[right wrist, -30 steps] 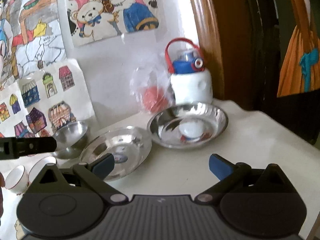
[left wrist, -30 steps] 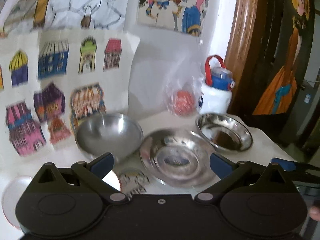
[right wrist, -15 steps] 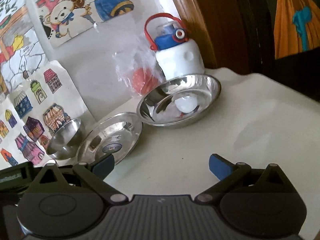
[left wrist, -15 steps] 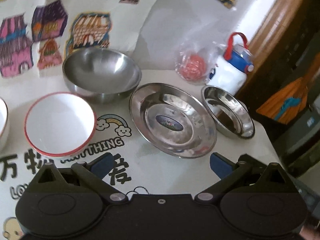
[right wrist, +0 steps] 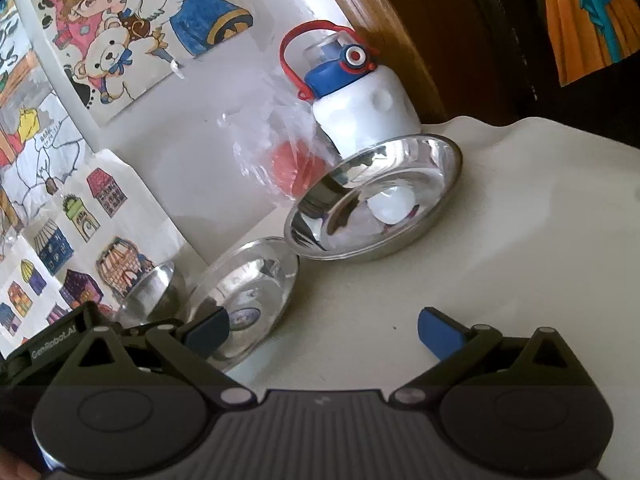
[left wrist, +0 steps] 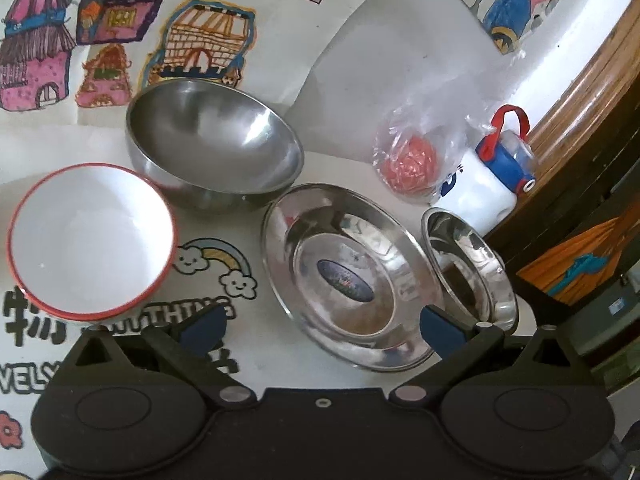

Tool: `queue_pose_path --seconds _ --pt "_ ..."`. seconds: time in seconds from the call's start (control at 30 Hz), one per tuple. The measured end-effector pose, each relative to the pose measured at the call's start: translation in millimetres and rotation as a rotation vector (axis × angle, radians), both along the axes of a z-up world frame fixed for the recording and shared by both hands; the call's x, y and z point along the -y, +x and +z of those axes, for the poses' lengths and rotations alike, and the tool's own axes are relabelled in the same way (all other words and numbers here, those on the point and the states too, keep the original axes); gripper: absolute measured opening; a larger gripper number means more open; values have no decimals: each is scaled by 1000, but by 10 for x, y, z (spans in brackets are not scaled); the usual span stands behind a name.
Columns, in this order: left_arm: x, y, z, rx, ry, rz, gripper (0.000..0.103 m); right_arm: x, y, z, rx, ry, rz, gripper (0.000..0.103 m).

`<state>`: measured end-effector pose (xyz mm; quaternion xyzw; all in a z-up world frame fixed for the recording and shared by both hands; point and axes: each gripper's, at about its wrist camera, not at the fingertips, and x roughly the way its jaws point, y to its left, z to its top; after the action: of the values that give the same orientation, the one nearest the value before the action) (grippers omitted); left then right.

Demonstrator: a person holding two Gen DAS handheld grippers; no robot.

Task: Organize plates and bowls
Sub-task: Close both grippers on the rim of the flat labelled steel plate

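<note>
Four dishes spread on the table (left wrist: 352,376), none stacked yet. Largest first: steel bowl (left wrist: 212,152) at the back by the house drawings (left wrist: 120,40), upright, mouth up. Next, big plate (left wrist: 344,276), flat, dead ahead of the left gripper (left wrist: 322,326) and just beyond its fingertips; right blue pad (left wrist: 440,330) overlapping the plate's near rim in the left view, contact or gap impossible to tell. Then white bowl (left wrist: 90,240) with red rim, ahead and to the left, just past the left pad; seemingly nested on a second one, judging by a doubled rim at the bottom. Smaller deep plate (left wrist: 468,270) to the right of the big plate, rims almost touching. Behind these, bottle (left wrist: 488,176) with red strap, and bagged red ball (left wrist: 408,166) beside it.

Left gripper spread wide, holding nothing. Right gripper (right wrist: 322,330) likewise wide apart and empty, hovering over bare table.

From the right view: deep plate (right wrist: 376,204) well ahead and slightly right of centre, big plate (right wrist: 248,296) ahead-left with its near edge behind the left pad, steel bowl (right wrist: 154,292) beyond that.

Key relation, as a judgement: round dishes, no long axis, so only a rim pinch. Big plate nearest the left fingers and centred between them; deep plate better placed for the right. Likely next: pinching one plate's rim to stack it on the other.
</note>
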<state>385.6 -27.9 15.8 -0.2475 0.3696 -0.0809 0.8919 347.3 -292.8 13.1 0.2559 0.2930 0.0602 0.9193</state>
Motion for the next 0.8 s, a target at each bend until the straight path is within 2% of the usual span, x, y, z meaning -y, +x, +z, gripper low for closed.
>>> queue_pose_path --seconds 0.33,0.4,0.47,0.63,0.8 --pt "-28 11 -74 24 -137 -7 100 -22 71 -64 42 96 28 91" --pt "-41 25 -89 19 -180 6 94 -31 86 -74 48 102 26 89" --pt "-52 39 -101 12 -214 23 89 -29 114 -95 51 127 36 78" --pt "-119 76 -166 -19 -318 86 74 -67 176 -137 38 141 48 59" --pt "-177 81 -202 -42 -331 123 51 -93 220 -168 26 154 55 41"
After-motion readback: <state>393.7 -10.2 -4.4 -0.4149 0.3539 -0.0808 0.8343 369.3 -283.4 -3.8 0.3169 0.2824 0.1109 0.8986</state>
